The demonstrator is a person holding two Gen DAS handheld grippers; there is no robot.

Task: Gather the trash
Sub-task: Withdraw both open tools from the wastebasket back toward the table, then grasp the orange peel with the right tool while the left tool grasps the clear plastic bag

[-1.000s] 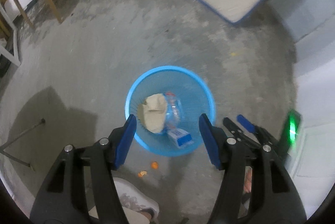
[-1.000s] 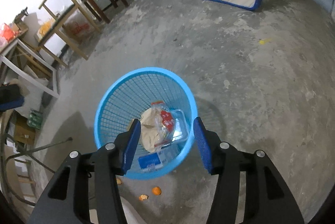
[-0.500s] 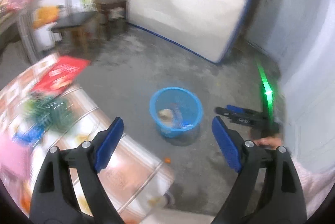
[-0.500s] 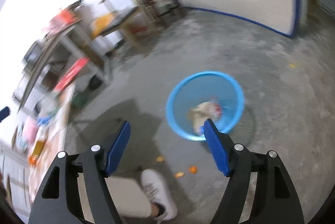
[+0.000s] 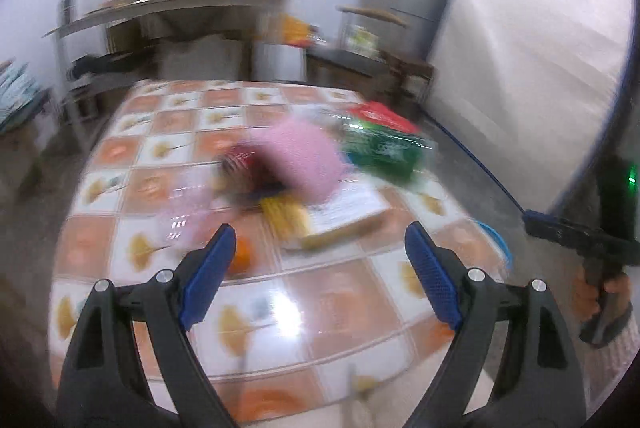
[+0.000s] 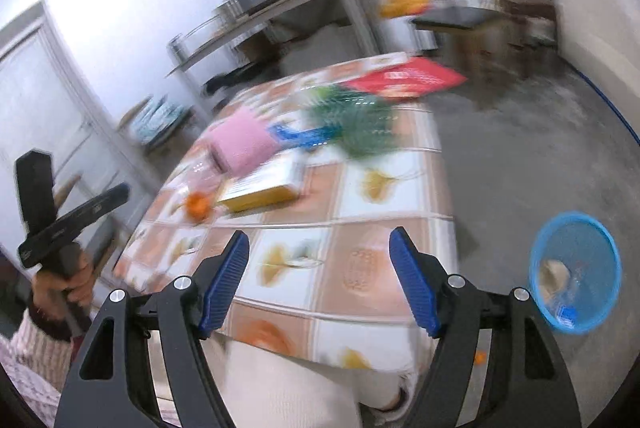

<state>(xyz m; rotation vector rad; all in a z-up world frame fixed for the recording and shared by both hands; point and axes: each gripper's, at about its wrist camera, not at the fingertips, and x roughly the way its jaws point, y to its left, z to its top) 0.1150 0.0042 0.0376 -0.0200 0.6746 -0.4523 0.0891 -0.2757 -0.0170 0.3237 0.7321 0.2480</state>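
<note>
Both tongs are spread wide with nothing between them: our left tongs (image 5: 316, 272) and right tongs (image 6: 320, 278) hang over the near edge of the tiled table (image 5: 344, 292), and the log of jaws says they've just been opening. Trash on the table is pretty blurry for us, but we can make out a pink thing (image 5: 300, 155), a green packet (image 5: 380, 151), a flat yellow-edged box (image 6: 264, 183) and an orange bit (image 6: 198, 205). Off to the right on the floor sits the blue basket (image 6: 600, 240) with some trash already in it.
</note>
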